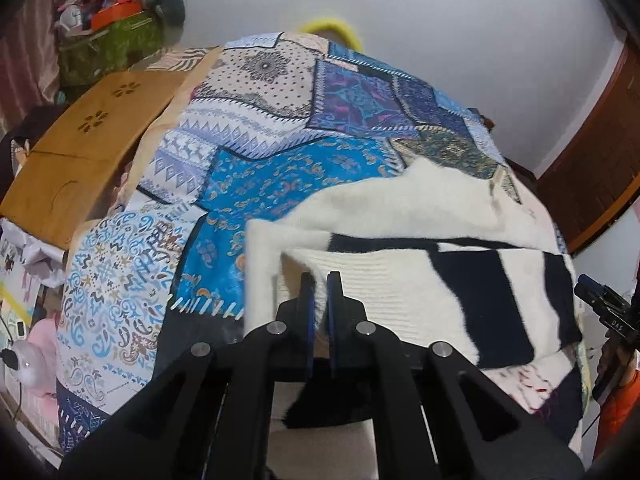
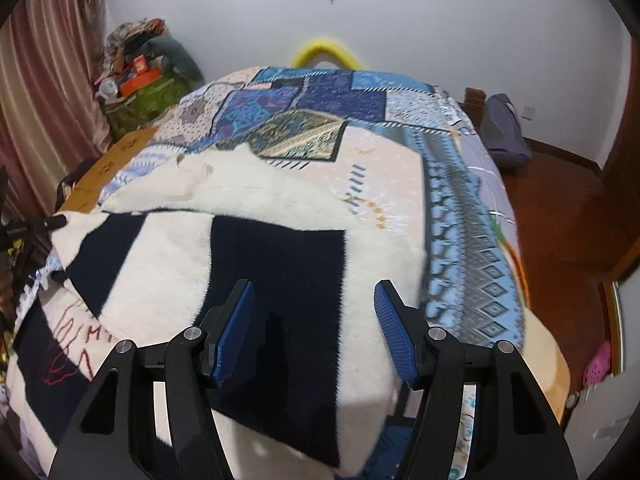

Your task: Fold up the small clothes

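Observation:
A fuzzy white sweater with black blocks (image 1: 400, 216) lies spread on the patchwork bedspread (image 1: 248, 184). In the left wrist view my left gripper (image 1: 321, 286) is shut on a lifted white ribbed edge of the sweater (image 1: 360, 280), which is pinched between the blue pads. In the right wrist view my right gripper (image 2: 315, 286) stands open over the sweater (image 2: 280, 264). A black block lies under its spread pads (image 2: 236, 328), and they do not press the cloth. Red stitching shows on the sweater at the lower left (image 2: 68, 344).
A wooden lap table (image 1: 80, 152) sits at the bed's left. A green-covered pile with boxes (image 1: 116, 40) stands in the far corner by a curtain (image 2: 48, 80). A yellow curved object (image 2: 326, 50) shows behind the bed. To the right lie wooden floor (image 2: 560, 220) and a bag (image 2: 504, 128).

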